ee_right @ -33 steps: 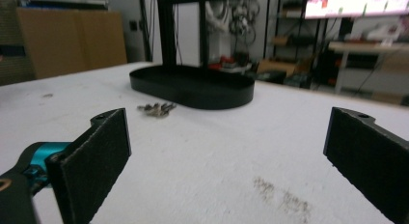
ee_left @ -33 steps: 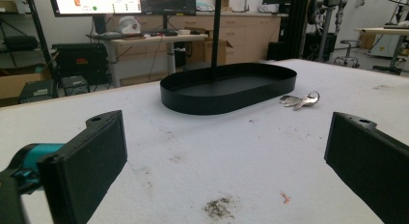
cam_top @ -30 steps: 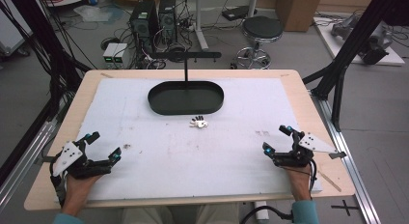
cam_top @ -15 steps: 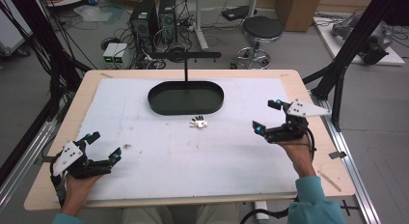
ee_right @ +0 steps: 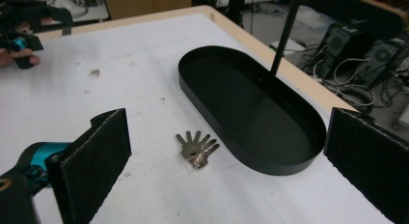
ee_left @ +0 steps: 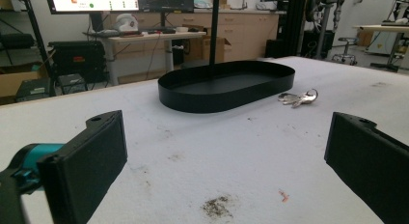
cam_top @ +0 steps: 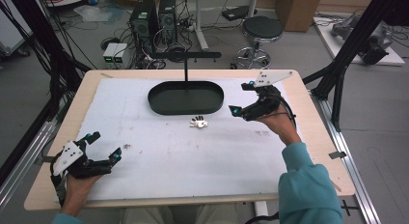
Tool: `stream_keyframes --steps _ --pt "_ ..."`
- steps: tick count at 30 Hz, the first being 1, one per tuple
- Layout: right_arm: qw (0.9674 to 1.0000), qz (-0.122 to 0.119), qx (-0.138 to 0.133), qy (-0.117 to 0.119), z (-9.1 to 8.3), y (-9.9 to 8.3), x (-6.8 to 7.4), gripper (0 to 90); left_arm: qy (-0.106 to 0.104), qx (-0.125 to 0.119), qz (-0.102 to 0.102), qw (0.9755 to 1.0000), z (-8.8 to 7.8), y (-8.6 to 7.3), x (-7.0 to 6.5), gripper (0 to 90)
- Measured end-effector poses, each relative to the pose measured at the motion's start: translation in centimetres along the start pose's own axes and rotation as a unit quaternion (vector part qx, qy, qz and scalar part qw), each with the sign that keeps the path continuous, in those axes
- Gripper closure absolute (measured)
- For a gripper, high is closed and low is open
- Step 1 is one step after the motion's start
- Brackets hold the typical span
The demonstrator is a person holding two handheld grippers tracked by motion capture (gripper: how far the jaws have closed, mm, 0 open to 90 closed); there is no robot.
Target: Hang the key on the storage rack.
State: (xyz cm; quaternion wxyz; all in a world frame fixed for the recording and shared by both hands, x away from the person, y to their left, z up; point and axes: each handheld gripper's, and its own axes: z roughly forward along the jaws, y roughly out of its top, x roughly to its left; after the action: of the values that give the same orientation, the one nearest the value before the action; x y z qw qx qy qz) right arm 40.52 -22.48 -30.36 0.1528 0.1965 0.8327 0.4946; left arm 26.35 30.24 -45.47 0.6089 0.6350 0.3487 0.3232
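Holding your right hand-held gripper [cam_top: 240,98] wide above the keys [ee_right: 197,147], you looked set to grasp them; left hand-held gripper [cam_top: 102,146] sat wide, idle on the desk [cam_top: 159,171].

Teal sleeve [cam_top: 308,185]; black hand-held gripper [cam_top: 242,98] with teal-tipped jaws, grey three-cornered plate [cam_top: 272,77] on top

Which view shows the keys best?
Right gripper view: the keys lie close and fanned out beside the black tray. The left gripper view shows them far off and low-angle; the high view shows them small.
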Motion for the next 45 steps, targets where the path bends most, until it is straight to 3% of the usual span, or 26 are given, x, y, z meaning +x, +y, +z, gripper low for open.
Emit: stream_keyframes --steps 7,14,17,25,33,34,45 --pt "0.9988 -0.01 0.044 0.019 3.1 0.7 -0.4 1.8 -0.001 0.0 -0.002 1.0 0.0 0.0 0.0 1.7" --pt "0.9947 -0.005 0.091 0.046 5.9 0.6 -0.2 1.8 -0.001 0.0 -0.001 1.0 0.0 0.0 0.0 1.7" --pt "0.9922 -0.014 0.113 0.052 6.9 0.5 -0.1 1.8 -0.001 0.0 -0.001 1.0 0.0 0.0 0.0 1.7" --pt "0.9884 -0.021 0.137 0.063 9.1 0.9 0.1 1.8 -0.001 0.001 -0.001 1.0 0.0 0.0 0.0 1.7" --pt "0.9811 -0.034 0.177 0.072 11.0 0.5 0.3 1.9 -0.001 0.001 -0.001 1.0 0.0 0.0 0.0 1.7" --pt "0.9786 -0.037 0.188 0.076 11.4 0.4 0.4 1.9 -0.001 0.001 -0.001 1.0 0.0 0.0 0.0 1.7" --pt "0.9714 -0.027 0.222 0.081 13.3 -0.6 -0.1 2.2 -0.001 0.002 -0.001 1.0 0.0 0.0 0.0 1.7"
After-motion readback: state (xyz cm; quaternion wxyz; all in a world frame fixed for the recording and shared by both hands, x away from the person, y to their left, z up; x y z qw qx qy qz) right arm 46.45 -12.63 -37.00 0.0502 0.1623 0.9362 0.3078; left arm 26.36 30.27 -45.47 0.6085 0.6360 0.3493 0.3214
